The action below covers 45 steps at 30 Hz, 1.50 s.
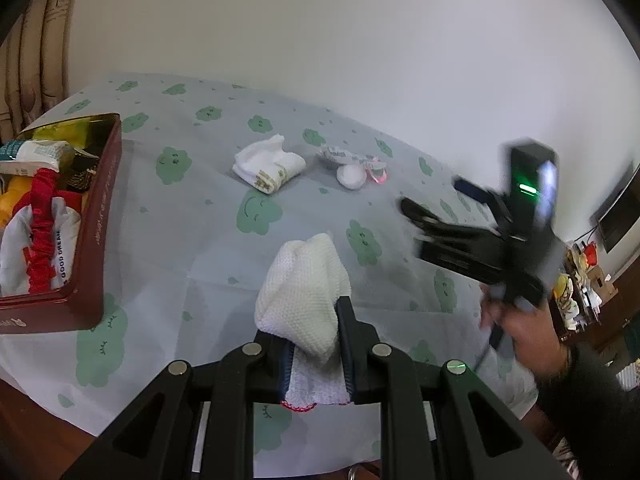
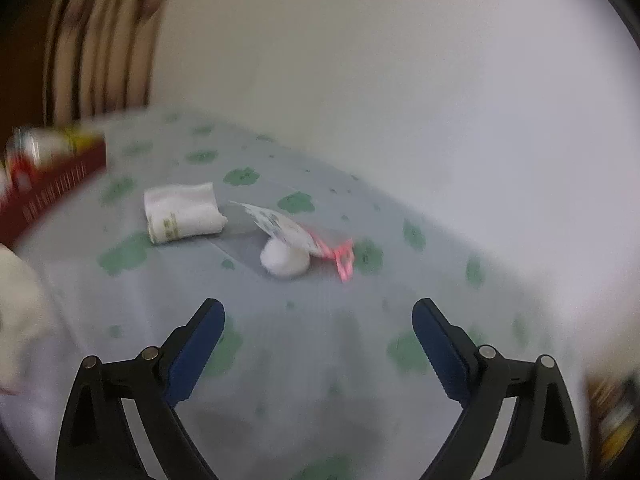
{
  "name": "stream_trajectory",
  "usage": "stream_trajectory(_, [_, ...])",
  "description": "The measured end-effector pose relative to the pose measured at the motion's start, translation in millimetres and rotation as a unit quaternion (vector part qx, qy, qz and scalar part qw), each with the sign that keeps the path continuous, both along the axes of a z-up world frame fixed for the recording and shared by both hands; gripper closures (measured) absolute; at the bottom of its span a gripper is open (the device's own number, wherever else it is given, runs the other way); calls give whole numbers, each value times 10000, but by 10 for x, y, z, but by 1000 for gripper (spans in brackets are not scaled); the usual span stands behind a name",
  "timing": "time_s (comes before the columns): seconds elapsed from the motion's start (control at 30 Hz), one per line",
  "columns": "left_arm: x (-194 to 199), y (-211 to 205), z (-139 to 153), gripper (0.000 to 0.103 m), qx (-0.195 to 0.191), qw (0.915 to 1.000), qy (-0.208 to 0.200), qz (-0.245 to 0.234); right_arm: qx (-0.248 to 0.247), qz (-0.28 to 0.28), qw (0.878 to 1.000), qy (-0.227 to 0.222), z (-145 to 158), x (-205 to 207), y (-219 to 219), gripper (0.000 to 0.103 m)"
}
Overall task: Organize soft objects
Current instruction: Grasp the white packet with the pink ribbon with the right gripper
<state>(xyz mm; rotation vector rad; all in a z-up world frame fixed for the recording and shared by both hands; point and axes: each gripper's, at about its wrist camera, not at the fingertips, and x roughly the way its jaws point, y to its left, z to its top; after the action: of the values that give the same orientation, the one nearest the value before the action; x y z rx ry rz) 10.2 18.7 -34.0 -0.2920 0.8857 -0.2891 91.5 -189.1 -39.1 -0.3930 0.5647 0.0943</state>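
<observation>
The left gripper (image 1: 316,344) is clamped on a white knit cloth (image 1: 302,292): both jaws press its lower part, and the bunched upper part stands up above the fingertips. A red-stitched hem shows below the jaws. The cloth is held above the tablecloth (image 1: 208,248), to the right of the red box (image 1: 94,236).

The right gripper (image 2: 318,336) has its jaws wide apart with nothing between them; the blue pads (image 2: 192,360) are bare. It hangs over the tablecloth, pointing toward the two items farther back. In the left wrist view it appears blurred at right, held by a hand (image 1: 528,336).

On the tablecloth lie a folded white towel (image 1: 269,168) and, just beside it to the right, a white ball (image 1: 351,176) touching a packet with a pink end (image 1: 374,172).

The red box stands at the left edge of the table and holds several soft items, among them a red ruffled band (image 1: 40,232).
</observation>
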Motion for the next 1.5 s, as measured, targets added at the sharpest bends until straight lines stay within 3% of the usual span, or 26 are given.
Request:
stream_trajectory(0.07, [-5, 21, 8, 83, -94, 10000, -4, -9, -335, 163, 9993, 89, -4, 164, 144, 31])
stream_trajectory(0.17, [3, 50, 13, 83, -95, 9999, -37, 8, -926, 266, 9953, 113, -39, 402, 371, 31])
stream_trajectory(0.3, [13, 84, 7, 83, -102, 9999, -30, 18, -1255, 308, 9916, 51, -43, 653, 586, 31])
stream_trajectory(0.43, [23, 122, -36, 83, -196, 9998, 68, 31, -1303, 183, 9909, 266, -72, 937, 665, 31])
stream_trajectory(0.47, [22, 128, -46, 83, -182, 9998, 90, 34, -1301, 153, 9907, 370, -83, 993, 674, 35])
stream_trajectory(0.53, [25, 147, -62, 83, -179, 9998, 113, 60, -1112, 120, 9919, 607, -87, 1122, 663, 68])
stream_trajectory(0.57, [43, 157, -75, 83, -207, 9996, 154, 74, -1010, 55, 9920, 762, -82, 1190, 646, 101])
stream_trajectory(0.6, [51, 164, -85, 83, -215, 9996, 177, 84, -938, -42, 9914, 917, -91, 1251, 629, 99])
stream_trajectory(0.73, [48, 164, -76, 83, -190, 9996, 173, 84, 7, -181, 9936, 1113, 112, 1253, 323, 100])
stream_trajectory(0.83, [35, 161, -46, 82, -164, 9997, 120, 103, 1137, -350, 9868, 1097, 393, 1072, -171, 100])
stream_trajectory(0.93, [35, 150, -36, 82, -163, 9997, 117, 110, 2441, -399, 9623, 1135, 554, 760, -685, 100])
stream_trajectory(1.0, [15, 134, -18, 82, -183, 9997, 91, 100, 3207, -388, 9381, 1247, 544, 499, -964, 99])
stream_trajectory(1.17, [-53, 57, 61, 82, -208, 9998, 52, 46, 4401, -508, 8847, 1452, 297, -146, -1342, 99])
stream_trajectory(1.27, [-120, -6, 127, 82, -90, 10000, -22, 0, 4372, -661, 8850, 1456, 174, -430, -1396, 99])
stream_trajectory(1.37, [-172, -59, 167, 82, -39, 10000, -51, -70, 4182, -815, 8943, 1364, 156, -531, -1469, 90])
stream_trajectory(1.43, [-201, -96, 193, 82, 0, 9999, -84, -110, 4005, -916, 9016, 1358, 169, -427, -1548, 55])
stream_trajectory(1.47, [-211, -110, 202, 82, 15, 9999, -102, -119, 3707, -960, 9120, 1472, 154, -317, -1549, 18])
stream_trajectory(1.5, [-215, -129, 211, 82, 28, 9998, -99, -140, 3418, -1041, 9217, 1506, 161, -226, -1520, 1])
